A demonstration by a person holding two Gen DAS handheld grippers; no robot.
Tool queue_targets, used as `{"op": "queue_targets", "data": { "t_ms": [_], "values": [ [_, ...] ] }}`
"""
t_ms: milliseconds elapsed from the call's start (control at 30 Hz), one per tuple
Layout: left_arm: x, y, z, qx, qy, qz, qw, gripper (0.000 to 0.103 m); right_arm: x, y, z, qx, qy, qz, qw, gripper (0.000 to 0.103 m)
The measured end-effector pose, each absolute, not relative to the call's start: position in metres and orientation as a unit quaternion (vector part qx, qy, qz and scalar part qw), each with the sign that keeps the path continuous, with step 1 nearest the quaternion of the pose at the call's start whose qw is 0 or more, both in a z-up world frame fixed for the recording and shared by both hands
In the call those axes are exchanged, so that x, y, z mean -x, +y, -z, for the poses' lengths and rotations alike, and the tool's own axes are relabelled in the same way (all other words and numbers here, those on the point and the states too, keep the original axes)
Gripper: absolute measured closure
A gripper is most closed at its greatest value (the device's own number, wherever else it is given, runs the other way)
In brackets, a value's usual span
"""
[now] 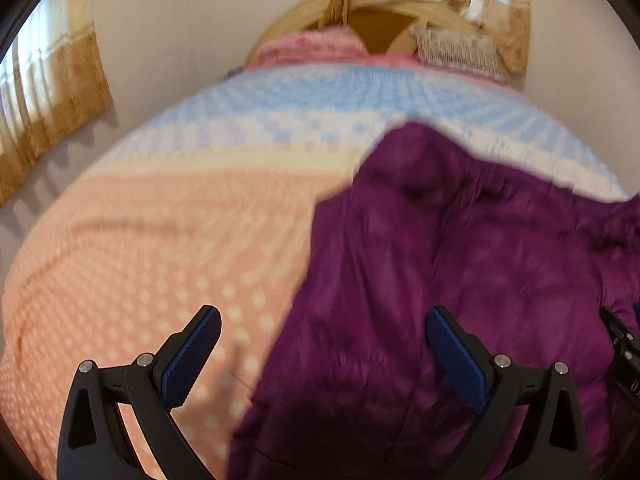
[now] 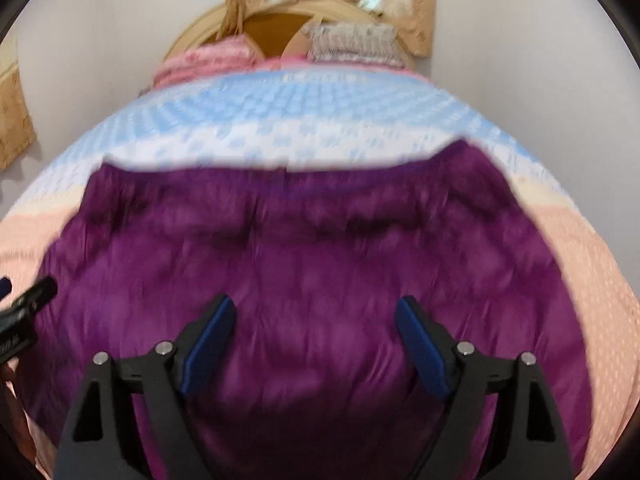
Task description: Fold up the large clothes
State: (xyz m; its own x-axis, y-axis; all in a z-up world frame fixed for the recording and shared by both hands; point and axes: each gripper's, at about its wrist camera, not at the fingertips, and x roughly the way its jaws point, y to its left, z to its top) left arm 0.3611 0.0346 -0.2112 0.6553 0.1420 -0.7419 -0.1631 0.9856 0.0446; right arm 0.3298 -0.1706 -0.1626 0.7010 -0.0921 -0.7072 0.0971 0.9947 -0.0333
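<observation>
We've got the purple garment [image 2: 312, 264] spread sideways across the bed [image 1: 160, 240]; right tongs [image 2: 316, 336] hang spread over its middle, left tongs [image 1: 324, 344] spread at its left edge.

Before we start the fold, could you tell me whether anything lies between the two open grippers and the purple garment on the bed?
Nothing visible does. The purple garment lies spread on the bedspread, with the right gripper open directly above it and the left gripper open over its left edge. The pillows sit far off at the headboard.
</observation>
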Motion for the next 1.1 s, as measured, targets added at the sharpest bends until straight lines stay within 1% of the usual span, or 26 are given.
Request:
{"op": "queue_targets", "data": {
  "t_ms": [100,200,267,367,467,533,600,633,700,733,767,800,833,867,900,1000,1100],
  "values": [
    [-0.356,0.035,0.216,0.023,0.398,-0.087,0.913,0.001,-0.328,-0.162,0.176,0.027,0.377,0.064,0.924,0.016],
    [-0.354,0.034,0.215,0.017,0.404,-0.093,0.91,0.001,-0.334,-0.168,0.18,0.017,0.386,0.064,0.92,0.012],
    [-0.346,0.037,0.21,0.023,0.406,-0.098,0.908,0.001,-0.332,-0.171,0.178,0.008,0.385,0.06,0.921,0.012],
    [-0.311,0.045,0.196,0.045,0.389,-0.089,0.916,0.001,-0.309,-0.174,0.162,-0.007,0.379,0.056,0.924,0.012],
    [-0.29,0.05,0.198,0.071,0.392,-0.078,0.914,0.001,-0.272,-0.169,0.146,-0.011,0.354,0.049,0.934,0.009],
    [-0.286,0.048,0.206,0.076,0.397,-0.078,0.911,0.001,-0.254,-0.161,0.149,0.012,0.35,0.049,0.935,0.008],
    [-0.287,0.044,0.215,0.074,0.404,-0.075,0.909,0.002,-0.248,-0.157,0.163,0.02,0.366,0.042,0.929,0.008],
    [-0.288,0.041,0.218,0.077,0.408,-0.068,0.907,0.005,-0.251,-0.156,0.172,0.027,0.378,0.045,0.924,0.008],
    [-0.289,0.037,0.222,0.089,0.403,-0.048,0.909,0.028,-0.253,-0.156,0.185,0.031,0.384,0.047,0.921,0.007],
    [-0.288,0.035,0.223,0.092,0.403,-0.039,0.91,0.031,-0.253,-0.155,0.19,0.045,0.377,0.052,0.923,0.004],
    [-0.289,0.034,0.222,0.093,0.403,-0.032,0.91,0.04,-0.253,-0.153,0.191,0.054,0.374,0.056,0.924,0.003],
    [-0.289,0.034,0.222,0.096,0.402,-0.027,0.91,0.055,-0.254,-0.153,0.193,0.056,0.374,0.058,0.924,0.001],
    [-0.29,0.034,0.22,0.099,0.402,-0.021,0.91,0.06,-0.256,-0.154,0.194,0.052,0.377,0.058,0.923,0.001],
    [-0.288,0.033,0.217,0.099,0.4,-0.017,0.911,0.07,-0.257,-0.155,0.195,0.048,0.381,0.056,0.922,0.001],
    [-0.289,0.032,0.215,0.096,0.397,-0.008,0.913,0.083,-0.258,-0.155,0.195,0.047,0.383,0.056,0.921,0.001],
    [-0.284,0.026,0.209,0.085,0.391,-0.006,0.916,0.088,-0.257,-0.157,0.194,0.048,0.384,0.056,0.92,0.001],
    [-0.281,0.03,0.201,0.09,0.384,-0.006,0.919,0.09,-0.263,-0.16,0.194,0.045,0.389,0.059,0.918,0.001]
  ]
}}
